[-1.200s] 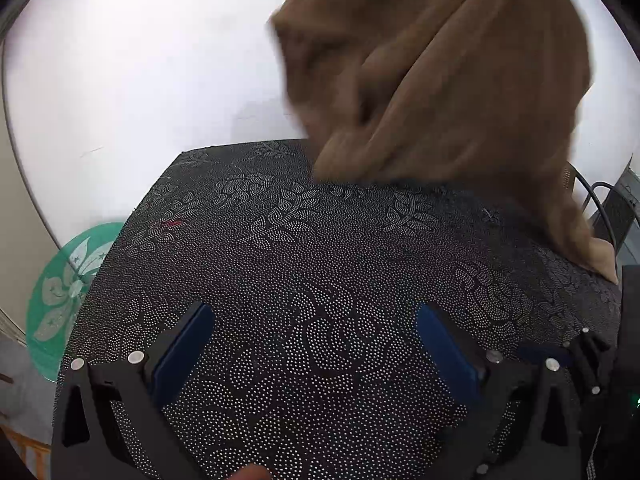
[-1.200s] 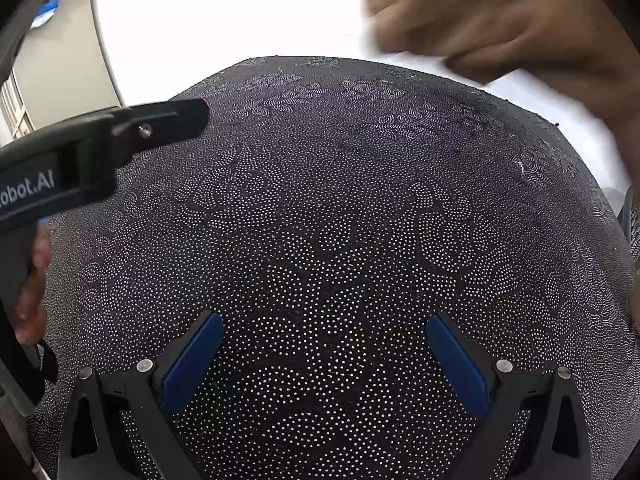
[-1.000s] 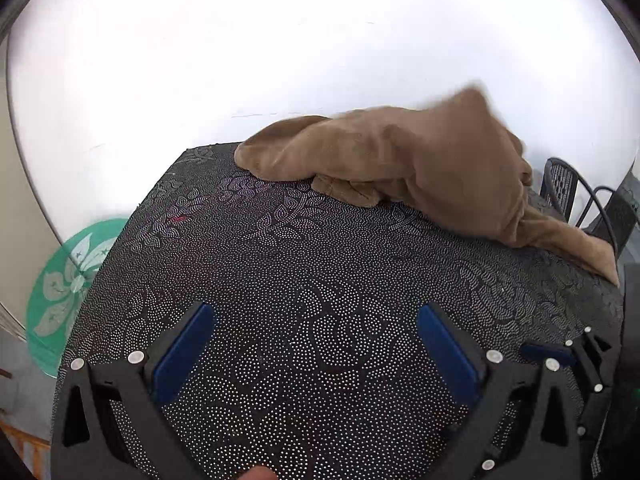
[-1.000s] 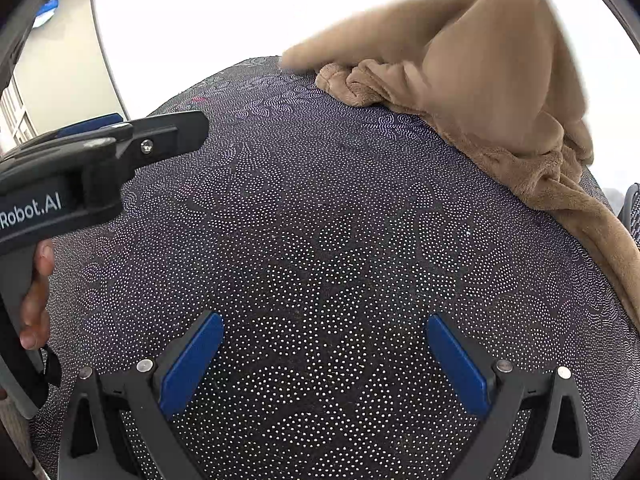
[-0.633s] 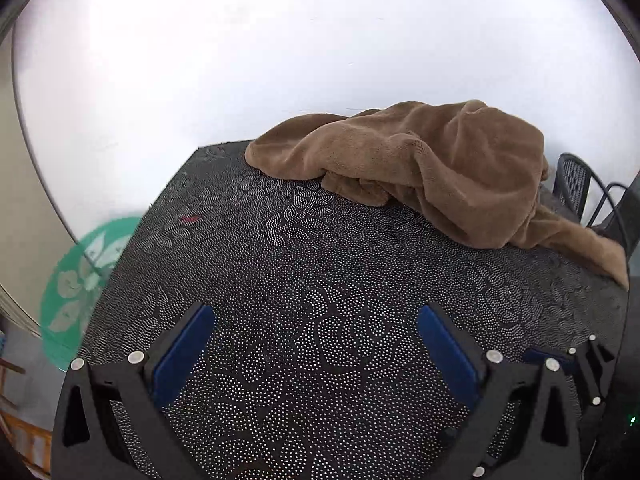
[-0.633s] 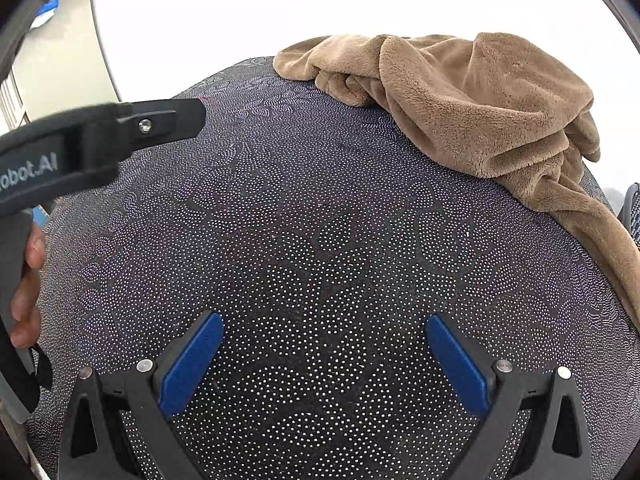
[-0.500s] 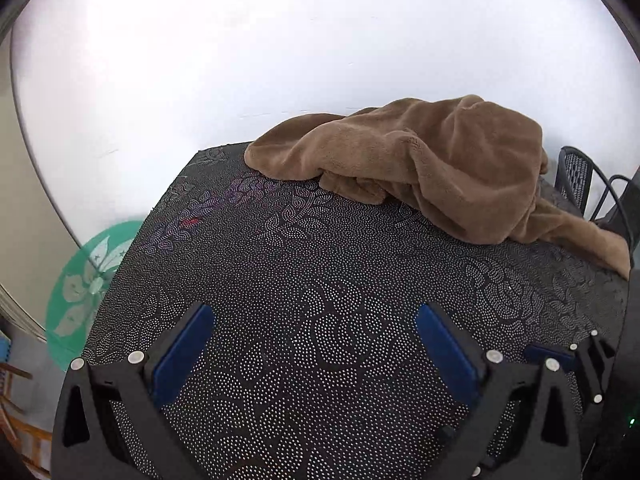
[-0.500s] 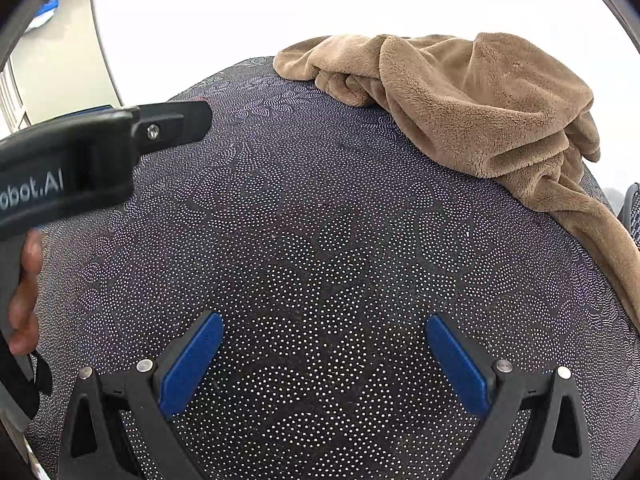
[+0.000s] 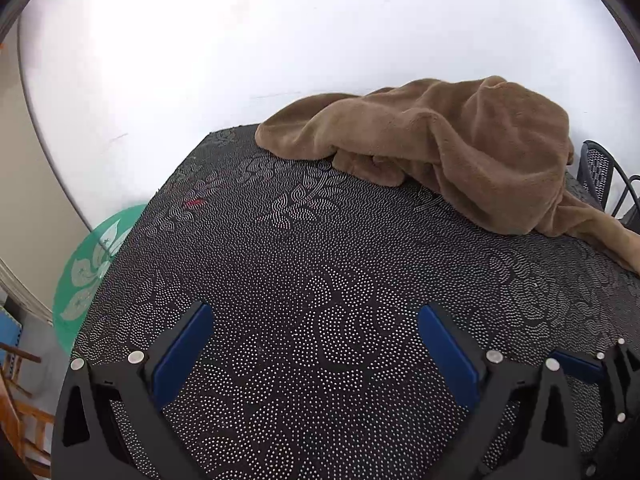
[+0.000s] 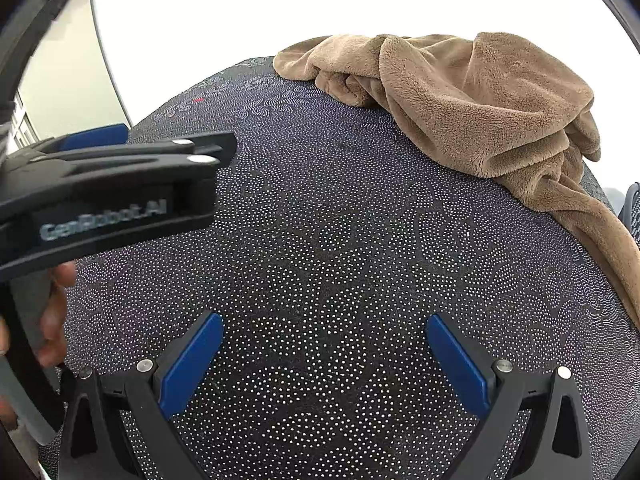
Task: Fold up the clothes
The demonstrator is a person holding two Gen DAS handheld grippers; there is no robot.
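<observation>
A crumpled brown fleece garment (image 9: 448, 148) lies heaped at the far right of the black dotted table (image 9: 320, 280); one end trails over the right edge. The right wrist view shows the same garment (image 10: 480, 112) at its upper right. My left gripper (image 9: 316, 344) stands open over bare tablecloth, well short of the garment, nothing between its blue pads. My right gripper (image 10: 324, 356) is likewise open and empty above the table (image 10: 340, 240). The left gripper's body (image 10: 112, 188) crosses the right wrist view at the left, held by a hand (image 10: 52, 312).
A white wall rises behind the table. A green round disc (image 9: 92, 264) with a white flower sits on the floor at the left. A black mesh chair (image 9: 604, 176) stands past the right edge. Wooden furniture (image 9: 20, 412) shows at lower left.
The brown garment dropped from the air onto the far right of the table and settled in a heap. The left gripper has drifted forward, further into the right wrist view. Both stayed open.
</observation>
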